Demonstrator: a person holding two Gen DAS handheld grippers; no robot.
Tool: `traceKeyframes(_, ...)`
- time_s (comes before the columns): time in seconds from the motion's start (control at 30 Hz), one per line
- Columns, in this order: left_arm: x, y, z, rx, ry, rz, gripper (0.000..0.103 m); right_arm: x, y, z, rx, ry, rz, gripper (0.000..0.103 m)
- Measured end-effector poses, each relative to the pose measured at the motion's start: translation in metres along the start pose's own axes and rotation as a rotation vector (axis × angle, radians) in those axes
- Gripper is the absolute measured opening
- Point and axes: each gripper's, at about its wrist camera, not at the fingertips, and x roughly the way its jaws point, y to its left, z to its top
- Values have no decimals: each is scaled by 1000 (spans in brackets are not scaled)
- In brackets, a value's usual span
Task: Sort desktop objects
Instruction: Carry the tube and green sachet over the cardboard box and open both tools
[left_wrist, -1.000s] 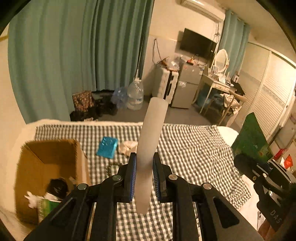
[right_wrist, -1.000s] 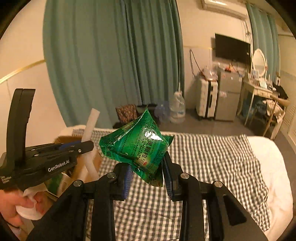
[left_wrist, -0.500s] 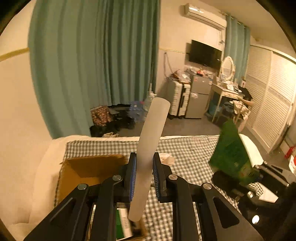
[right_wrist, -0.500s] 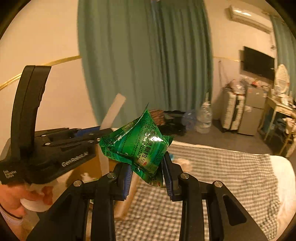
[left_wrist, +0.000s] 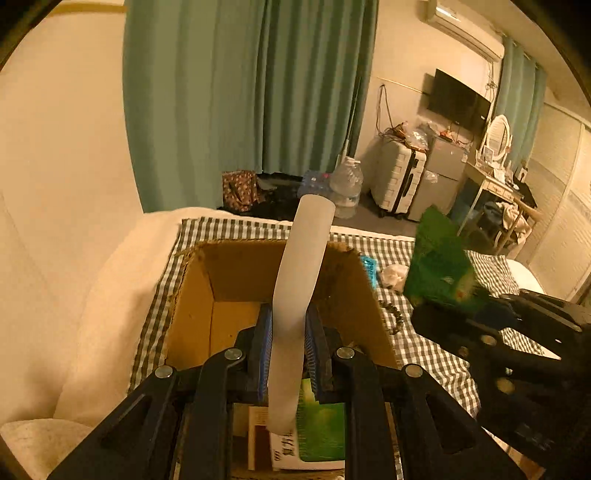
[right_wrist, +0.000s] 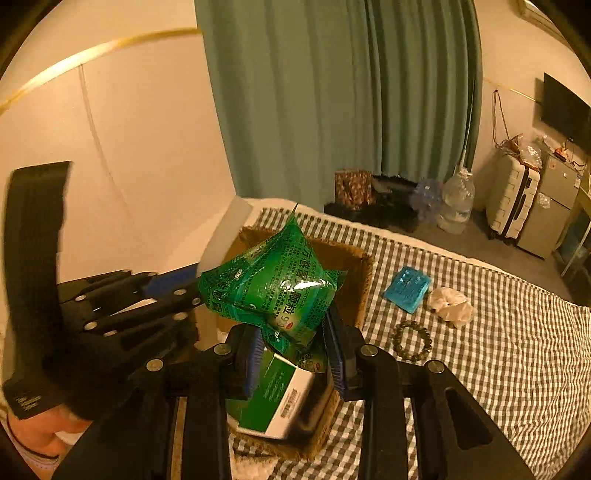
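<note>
Cardboard box (left_wrist: 229, 280) is sitting at lower centre, directly beneath both loads: the left gripper (left_wrist: 288, 347) is clamping an upright white tube (left_wrist: 299, 280), while the right gripper (right_wrist: 293, 350) is pinching a green packet (right_wrist: 273, 284) over it.

Left hand-held gripper (left_wrist: 288, 347) clamps white tube (left_wrist: 299, 295) above cardboard box (left_wrist: 192, 314).

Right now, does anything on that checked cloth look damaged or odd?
The cardboard box looks rough: its top rim is ragged and frayed, most of all at the far right corner. Otherwise a bead bracelet, a blue packet and a crumpled wad lie loose beside it.
</note>
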Motion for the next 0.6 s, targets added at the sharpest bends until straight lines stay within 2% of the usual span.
traceKeyframes(0.17,7,9,-7,6,12,-17,17,32,3,2,-9,50,-21,29)
traceKeyframes(0.23,7,12,-7,-3,12,-22,20,40,1,6,1,61,-19,32)
traceKeyframes(0.27,8,13,-6,-12,10,-15,28,42,0,8,6,61,-15,32)
traceKeyframes(0.3,8,15,-6,-23,9,5,37,43,-1,11,9,58,-14,42)
traceKeyframes(0.33,8,19,-7,-28,11,26,45,44,-1,14,9,59,-13,59)
traceKeyframes(0.4,8,25,-8,-41,13,84,95,40,-5,17,13,33,-104,77)
traceKeyframes(0.43,5,27,-9,-50,-6,101,99,37,-7,18,15,18,-128,83)
traceKeyframes(0.5,0,28,-12,-69,-41,99,100,28,-13,16,28,-15,-132,84)
traceKeyframes(0.6,-1,22,-14,-67,-19,72,100,13,-23,12,36,-43,-138,84)
